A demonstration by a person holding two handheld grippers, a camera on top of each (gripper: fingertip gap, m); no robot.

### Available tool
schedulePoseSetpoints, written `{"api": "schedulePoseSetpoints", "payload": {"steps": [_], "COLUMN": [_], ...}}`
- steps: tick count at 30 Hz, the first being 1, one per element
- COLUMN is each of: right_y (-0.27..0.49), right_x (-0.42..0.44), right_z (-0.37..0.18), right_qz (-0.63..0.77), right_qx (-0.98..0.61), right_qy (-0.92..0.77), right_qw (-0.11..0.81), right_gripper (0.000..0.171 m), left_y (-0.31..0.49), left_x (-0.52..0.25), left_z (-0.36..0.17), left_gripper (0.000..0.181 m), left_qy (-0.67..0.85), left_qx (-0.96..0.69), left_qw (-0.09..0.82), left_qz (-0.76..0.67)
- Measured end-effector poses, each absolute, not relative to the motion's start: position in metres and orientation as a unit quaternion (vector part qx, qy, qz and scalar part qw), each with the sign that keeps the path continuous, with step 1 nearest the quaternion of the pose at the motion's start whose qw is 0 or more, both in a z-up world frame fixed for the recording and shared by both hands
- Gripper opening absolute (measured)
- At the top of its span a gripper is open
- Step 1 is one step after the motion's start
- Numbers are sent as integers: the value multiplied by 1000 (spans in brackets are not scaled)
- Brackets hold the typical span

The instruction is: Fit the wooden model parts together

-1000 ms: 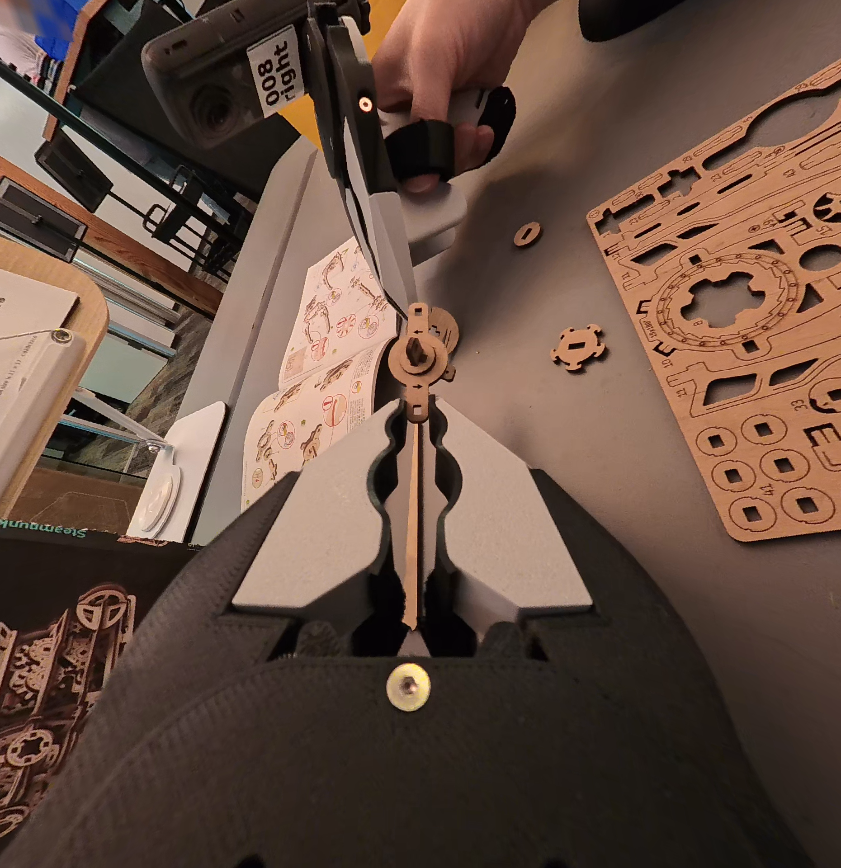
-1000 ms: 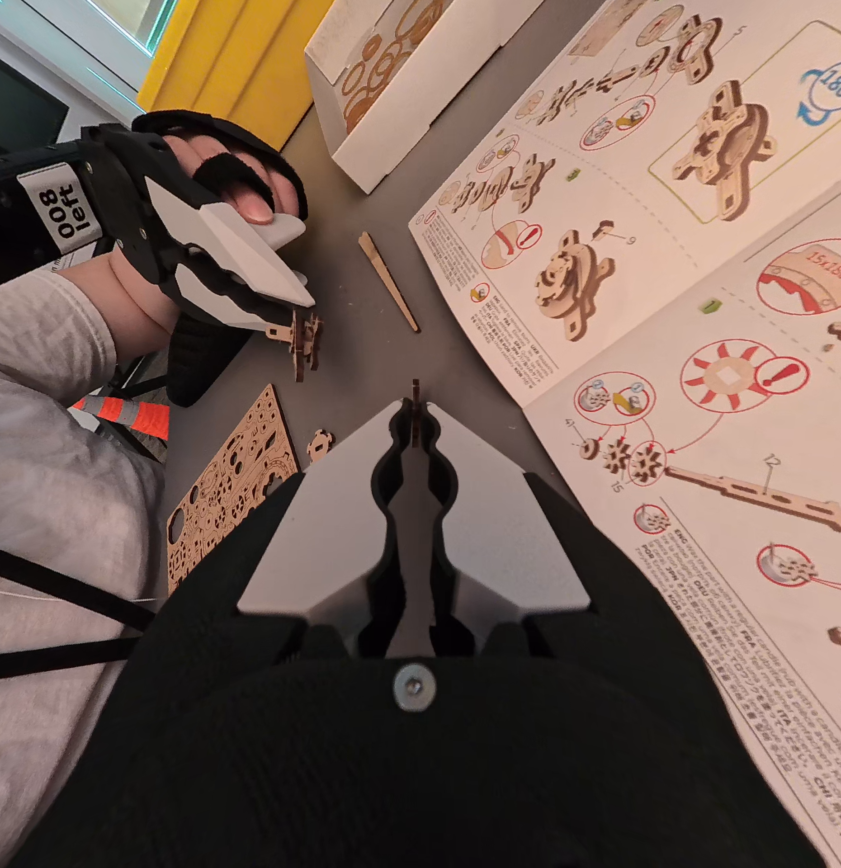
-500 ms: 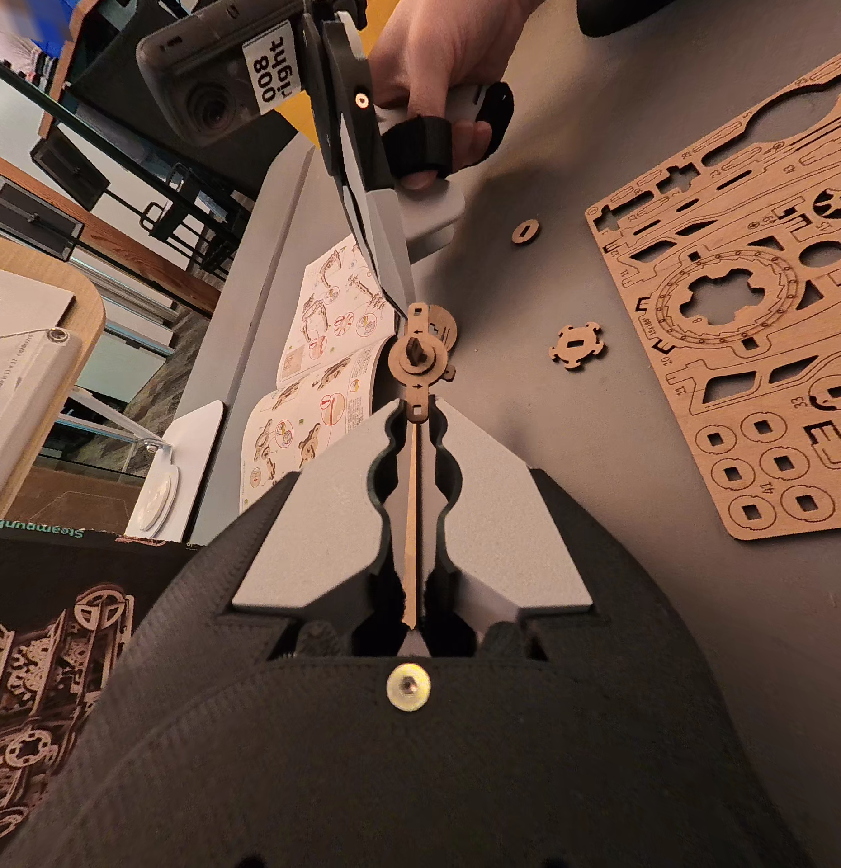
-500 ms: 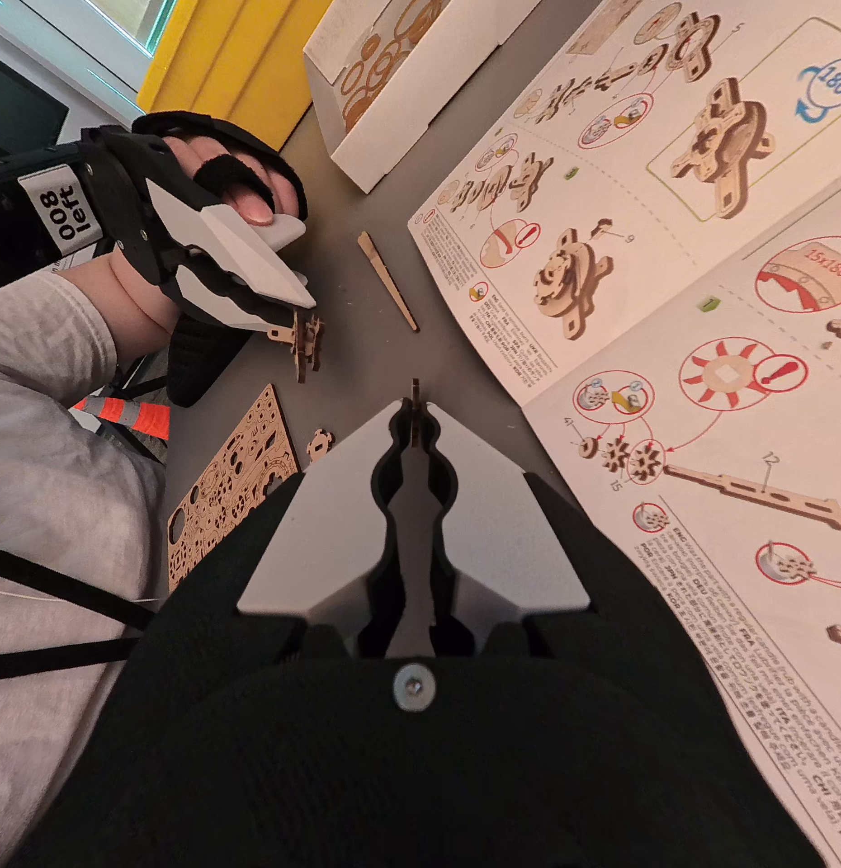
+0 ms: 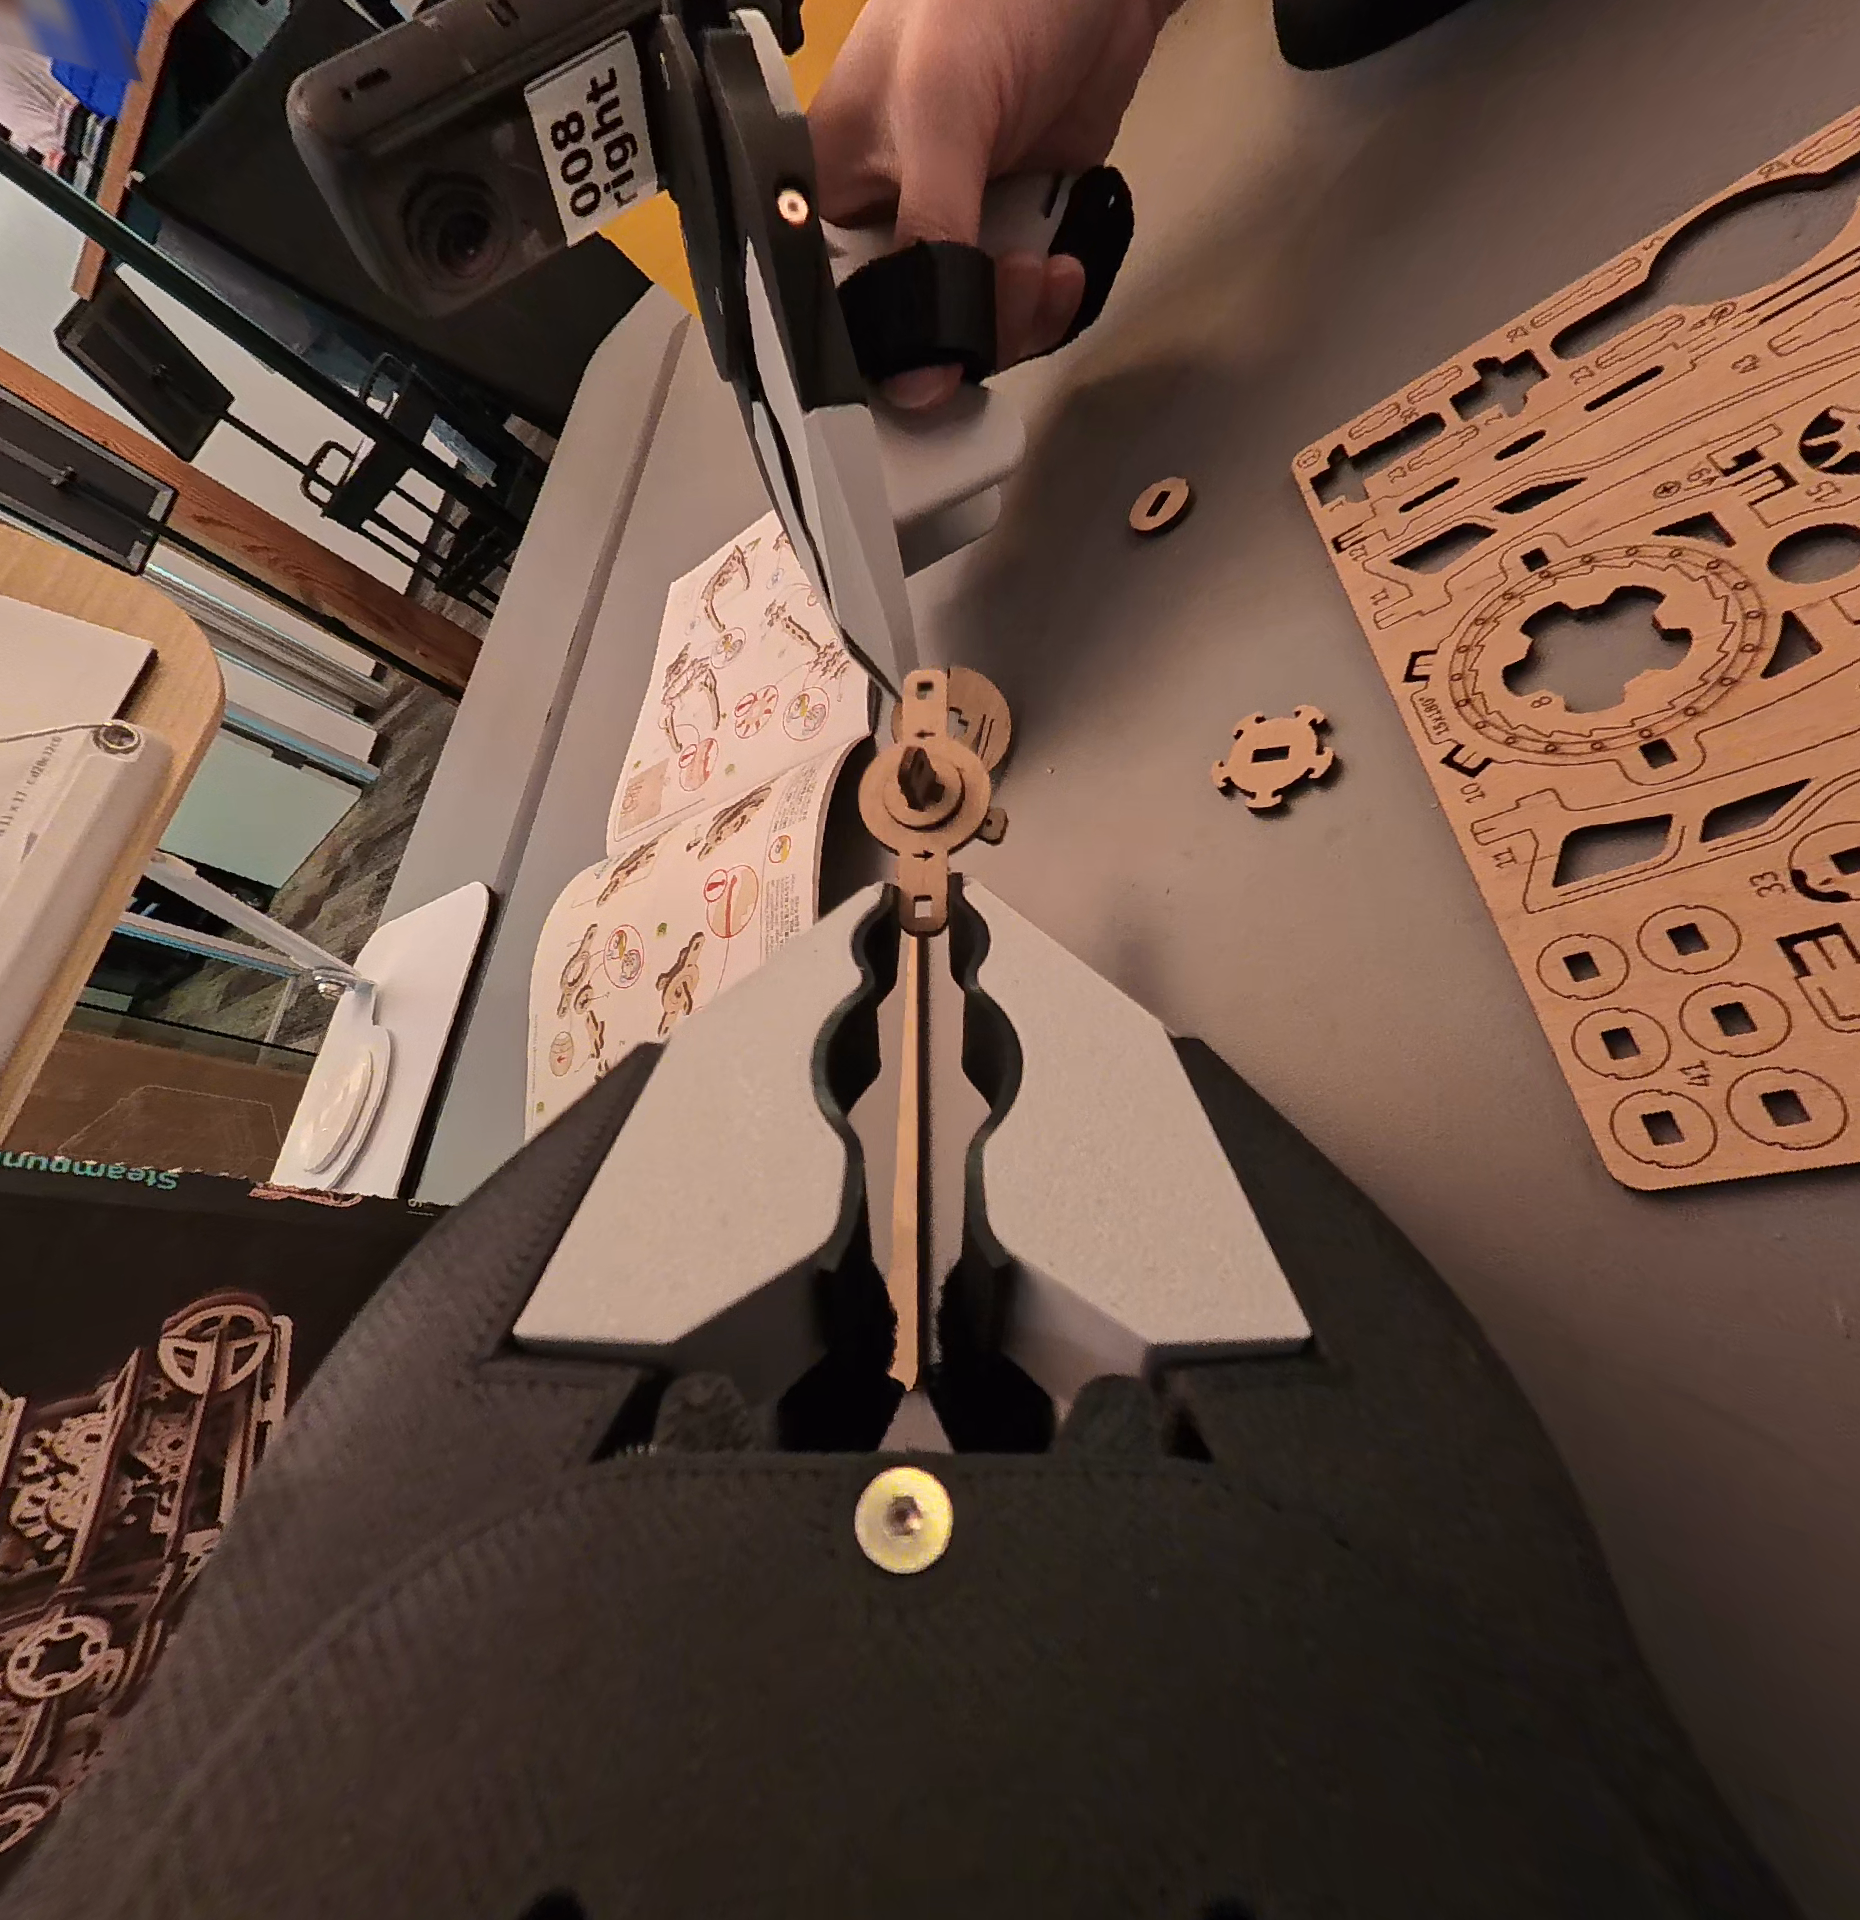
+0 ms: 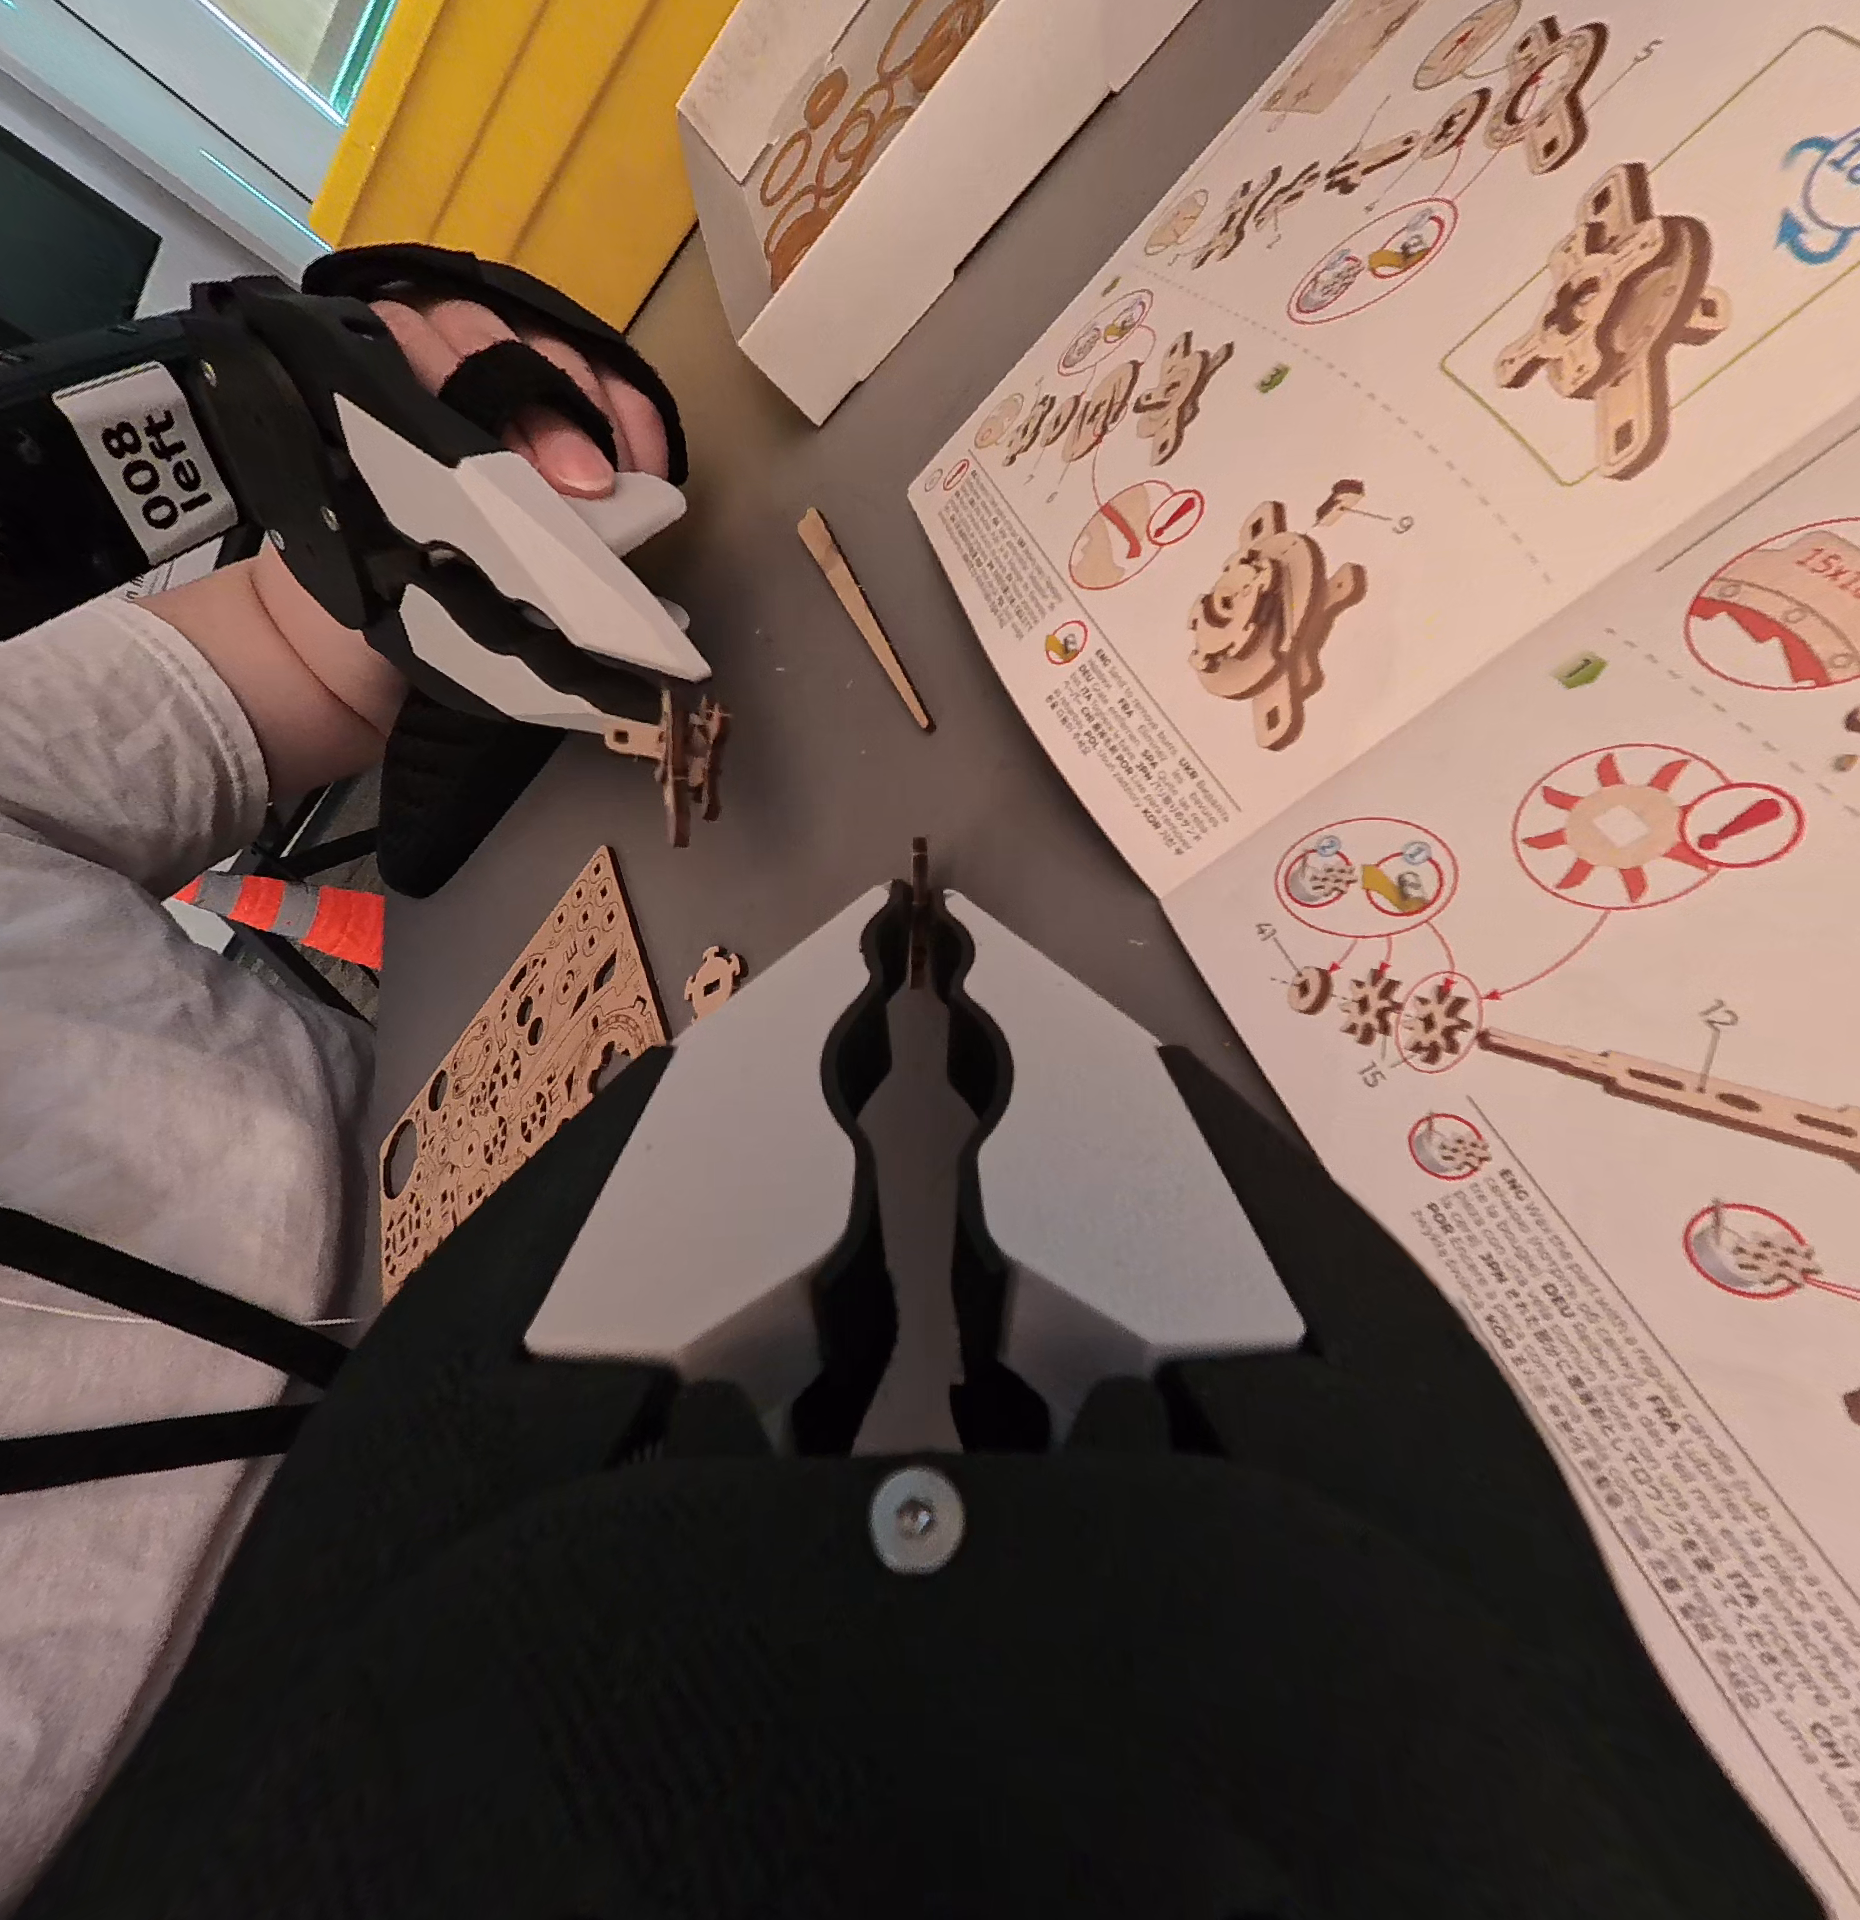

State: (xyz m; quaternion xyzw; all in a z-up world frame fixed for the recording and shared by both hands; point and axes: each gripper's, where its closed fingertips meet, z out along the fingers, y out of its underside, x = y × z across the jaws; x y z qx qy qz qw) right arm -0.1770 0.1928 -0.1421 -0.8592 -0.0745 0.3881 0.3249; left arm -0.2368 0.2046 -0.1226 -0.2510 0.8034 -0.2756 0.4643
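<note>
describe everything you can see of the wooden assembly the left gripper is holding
The wooden assembly is thin, light-brown, laser-cut plywood: a flat slotted strip with round and notched discs threaded on it, stacked close together. The left gripper is shut on the strip's near end, holding it edge-on, off the grey table. In the right wrist view it sticks out from the fingertips, discs crosswise to the strip. Nothing else clearly touches it.

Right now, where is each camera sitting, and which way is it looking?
Left wrist view: sits on the left claw, looks along it at the wooden assembly it grips; beyond, the right claw and a hand.
Right wrist view: sits on the right claw, looks down at table and instruction booklet.
Shared: both claws, assembly, booklet.
</note>
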Motion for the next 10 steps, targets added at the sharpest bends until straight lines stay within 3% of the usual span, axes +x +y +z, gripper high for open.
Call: {"api": "schedulePoseSetpoints", "payload": {"steps": [10], "right_y": [193], "right_x": [-178], "right_z": [-115], "right_qz": [435], "right_qx": [-825], "right_qy": [-64], "right_qw": [354], "right_gripper": [2], "left_y": [204], "left_x": [-237], "left_z": [-127], "left_gripper": [7], "left_qy": [809], "left_qx": [-249], "left_qw": [457], "left_qz": [-272]}}
